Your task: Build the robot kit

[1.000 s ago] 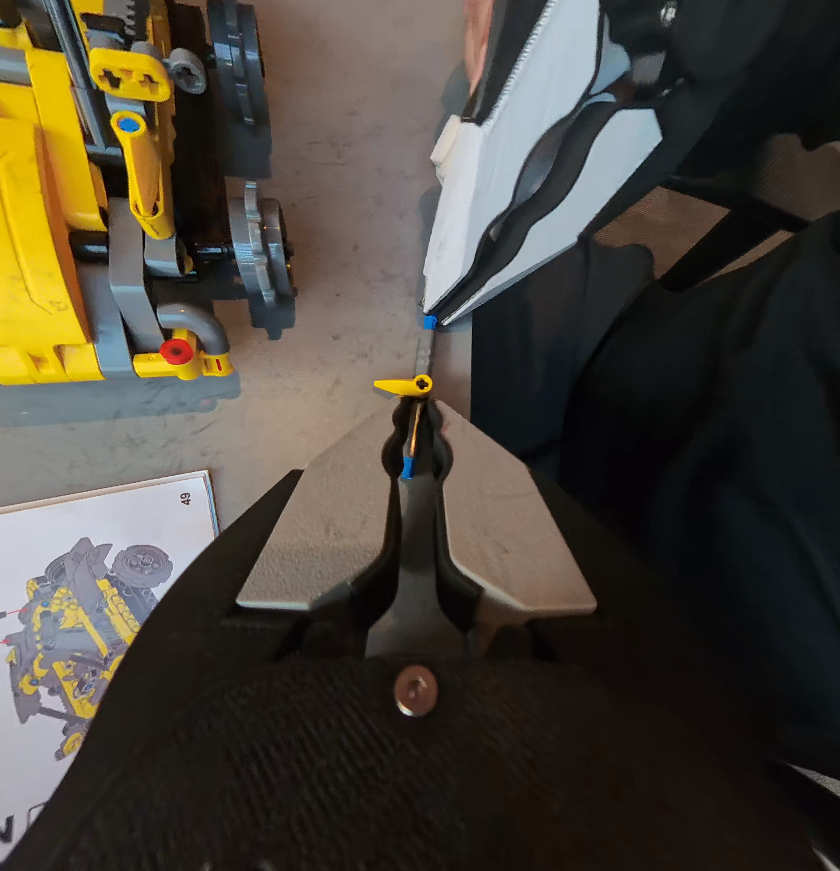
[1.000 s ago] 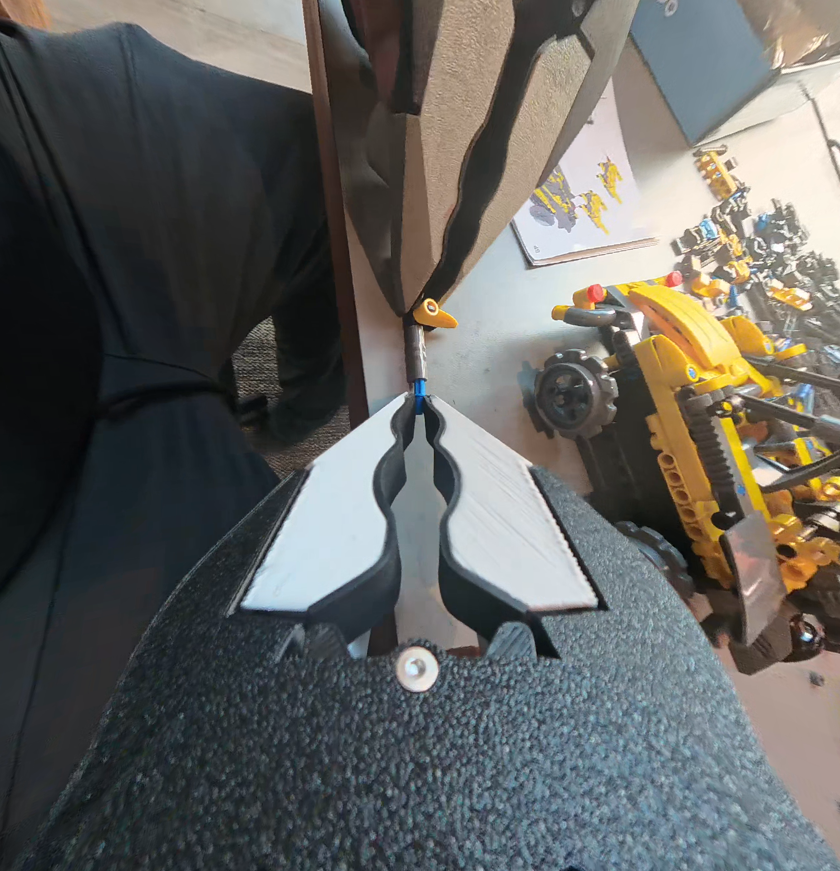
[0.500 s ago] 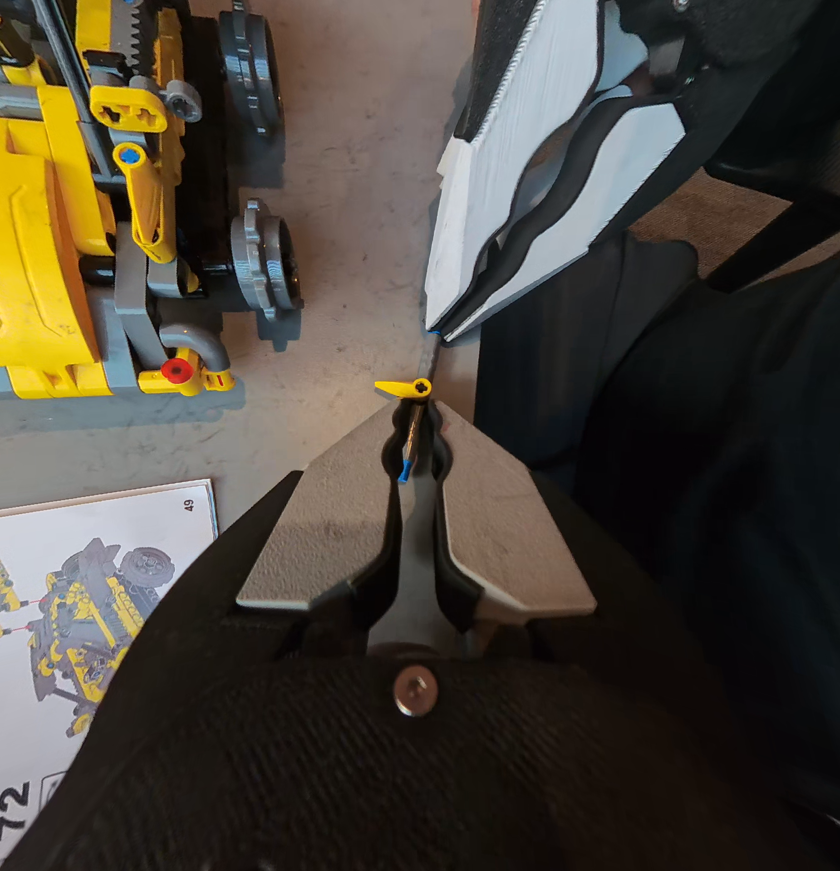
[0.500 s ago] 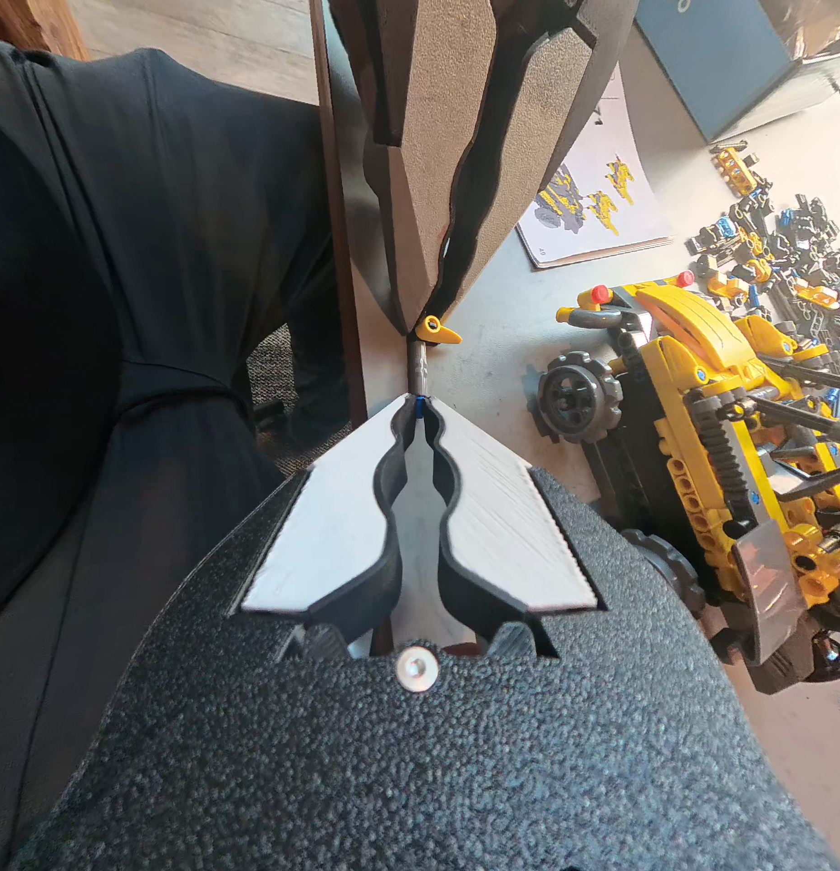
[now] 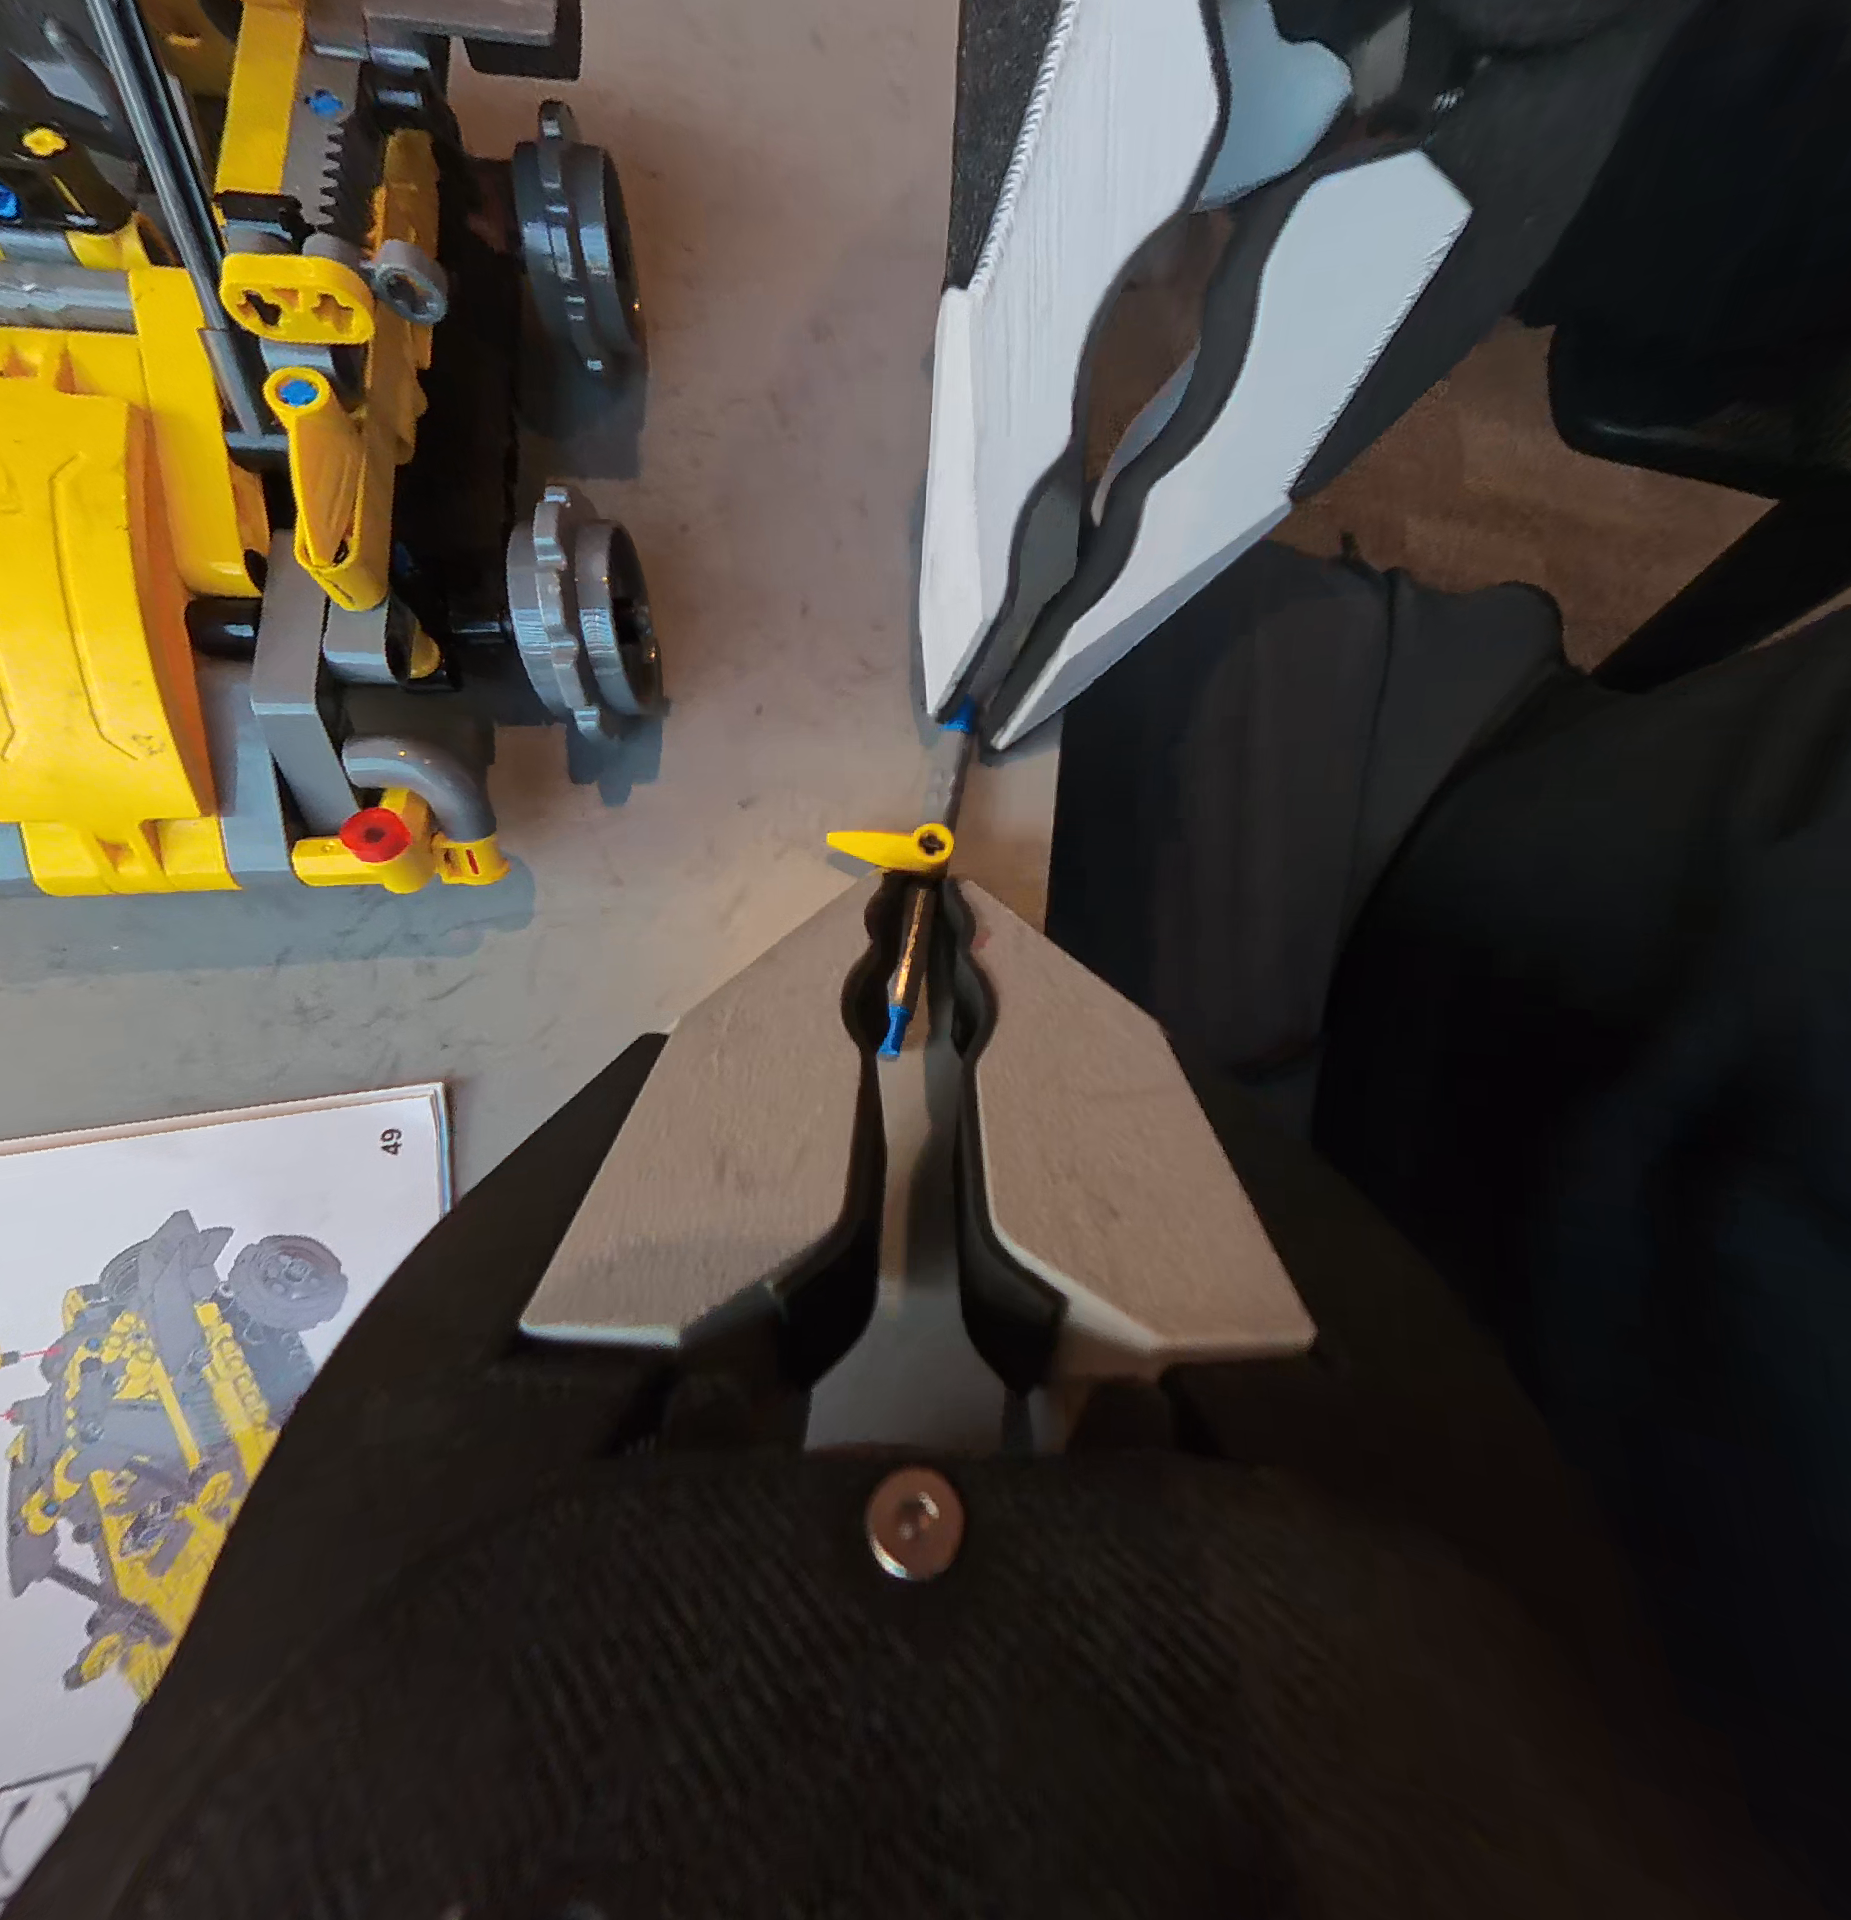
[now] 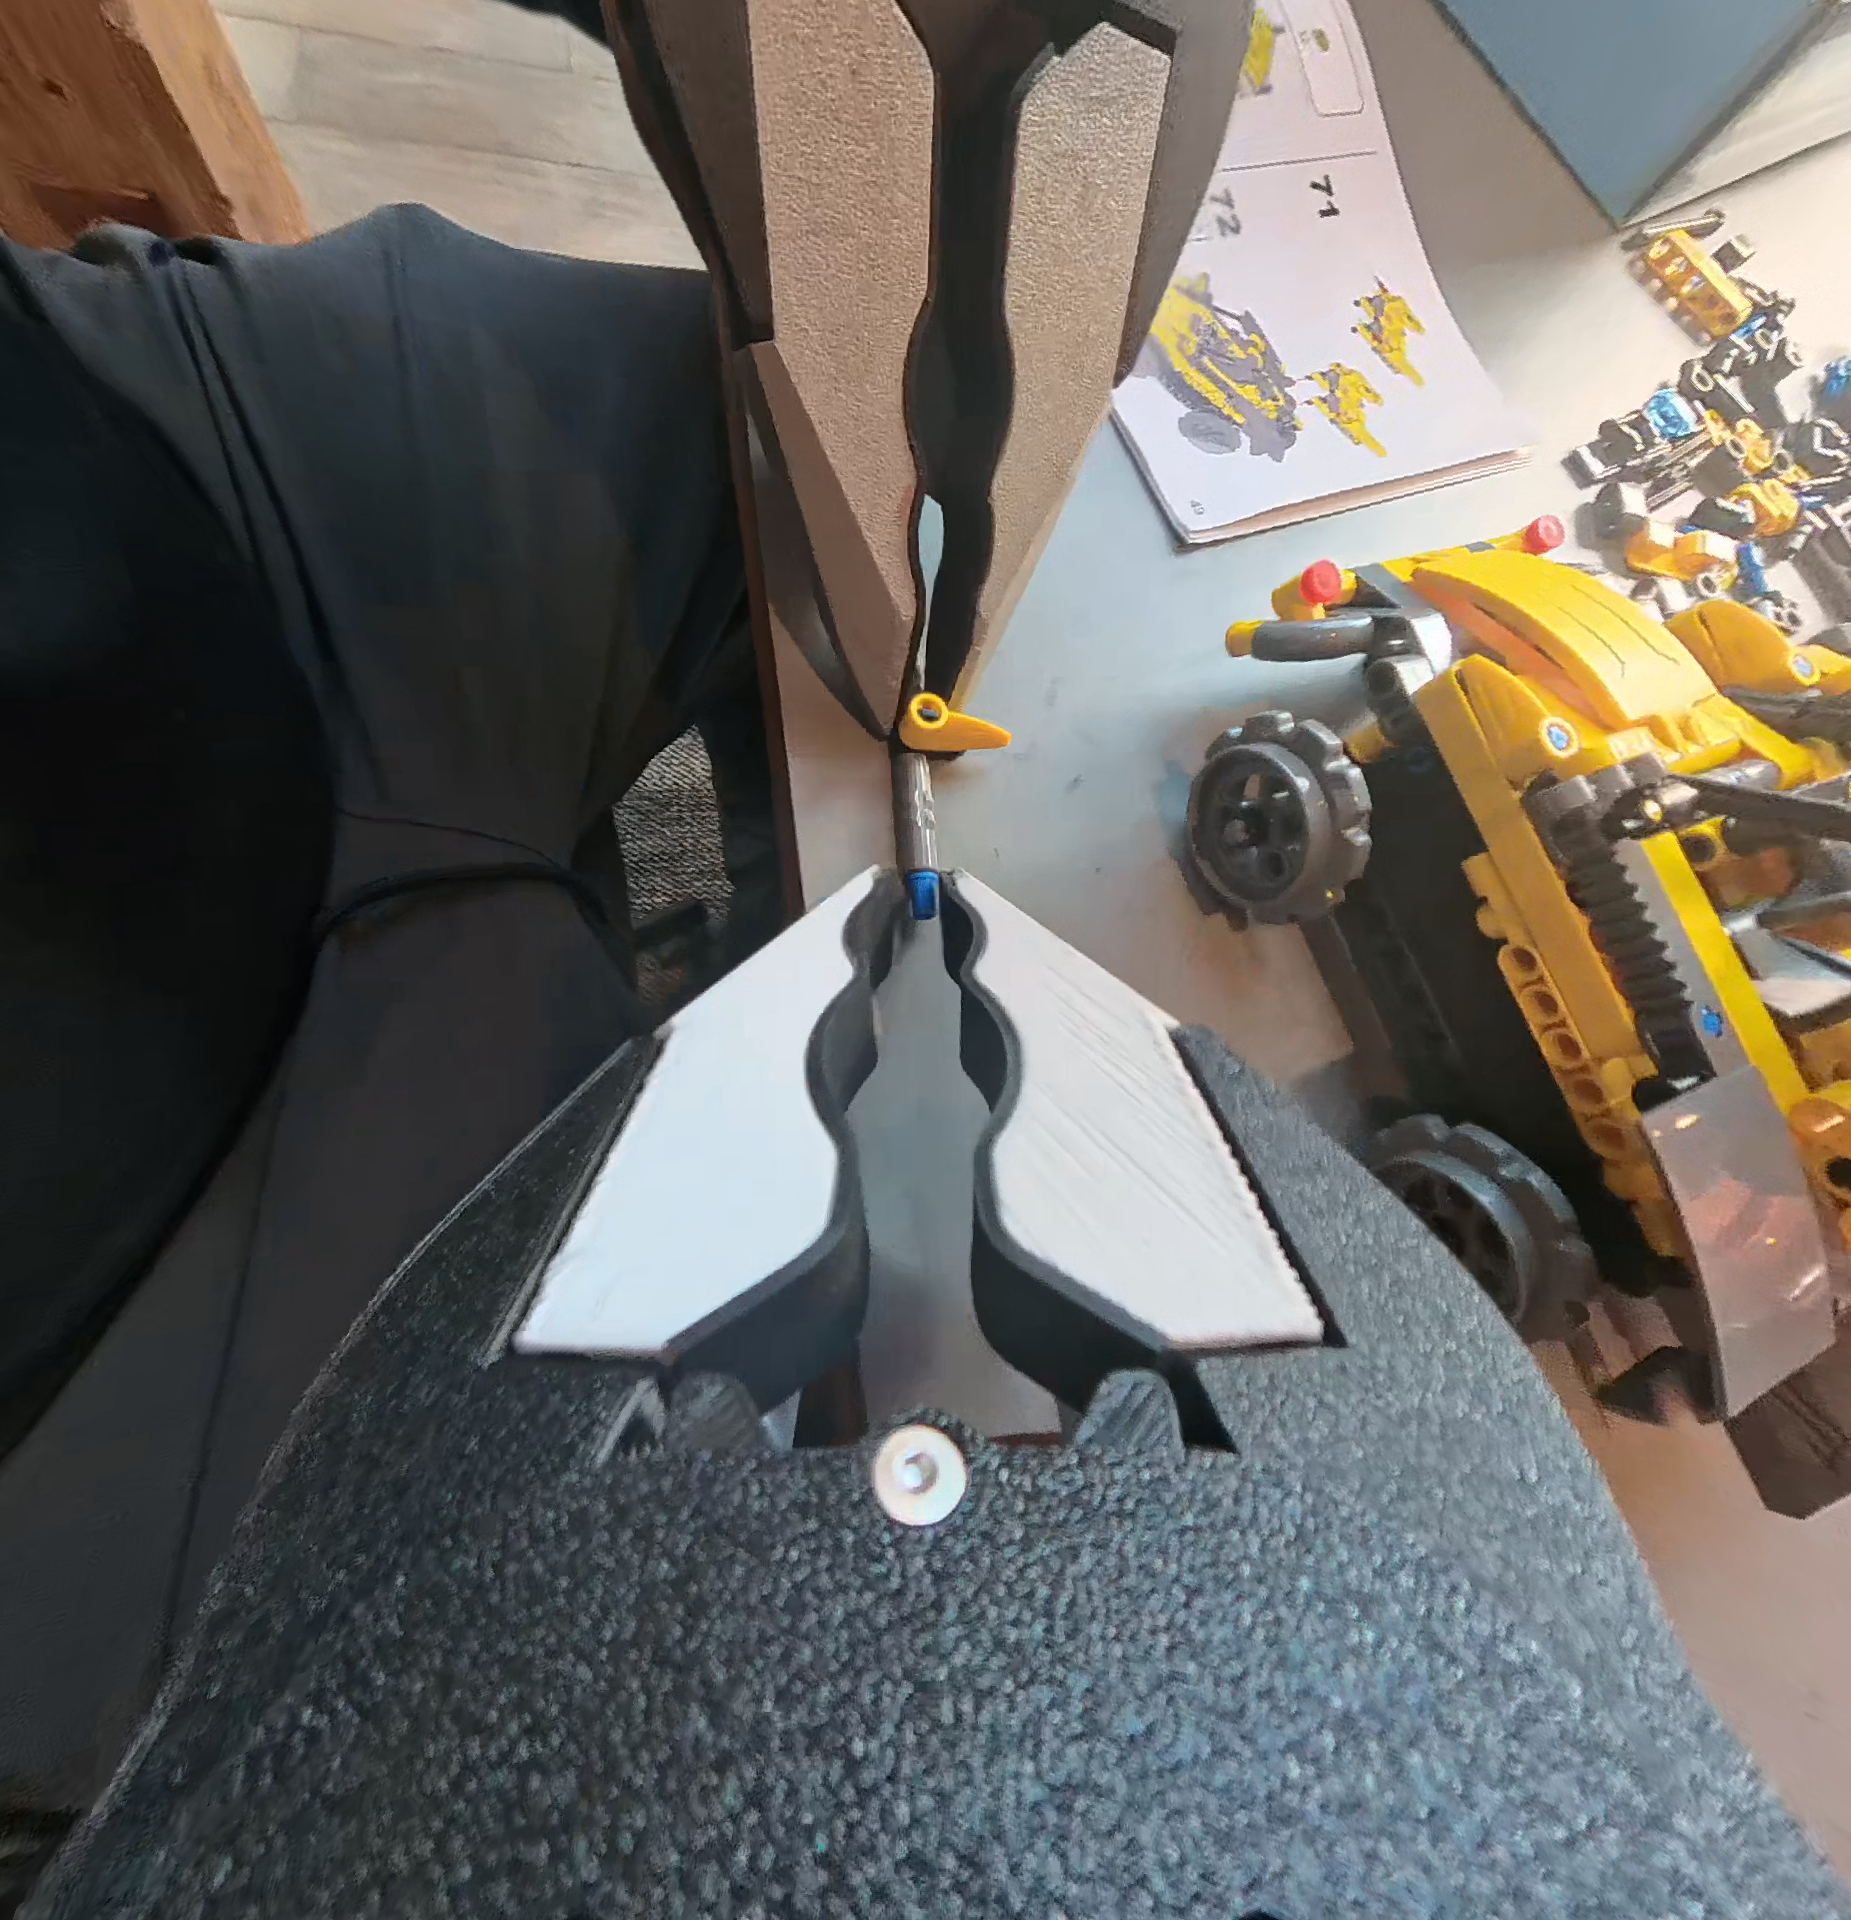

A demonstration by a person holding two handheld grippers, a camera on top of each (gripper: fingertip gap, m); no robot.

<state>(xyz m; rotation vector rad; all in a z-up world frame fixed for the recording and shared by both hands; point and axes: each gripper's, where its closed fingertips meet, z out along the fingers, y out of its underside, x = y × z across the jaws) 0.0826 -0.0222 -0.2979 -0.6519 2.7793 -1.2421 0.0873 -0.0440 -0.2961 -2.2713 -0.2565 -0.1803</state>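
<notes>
A thin grey rod [image 5: 946,777] with blue ends carries a small yellow pointed piece [image 5: 886,846] and hangs over the table's edge between both grippers. My left gripper [image 5: 916,904] is shut on one end of the rod, whose blue tip [image 5: 890,1039] shows between the fingers. My right gripper [image 6: 921,878] is shut on the other blue end [image 6: 921,896]. In the right wrist view the rod [image 6: 916,816] and the yellow piece [image 6: 947,727] sit just under the left gripper [image 6: 916,717]. The right gripper [image 5: 965,719] shows in the left wrist view.
A yellow and grey toy construction vehicle [image 5: 121,582] stands on the grey table [image 5: 796,312], also in the right wrist view [image 6: 1575,831]. An open instruction booklet [image 6: 1316,364] lies beside it, with a pile of loose parts [image 6: 1731,416] behind. A person's dark clothing [image 6: 277,623] fills the side beyond the table's edge. Less than 4 cm separates the two grippers' tips.
Both grippers keep hold of the rod. The pair has shifted and turned a little, so the vehicle and booklet show more and the left gripper faces the right camera more squarely.
</notes>
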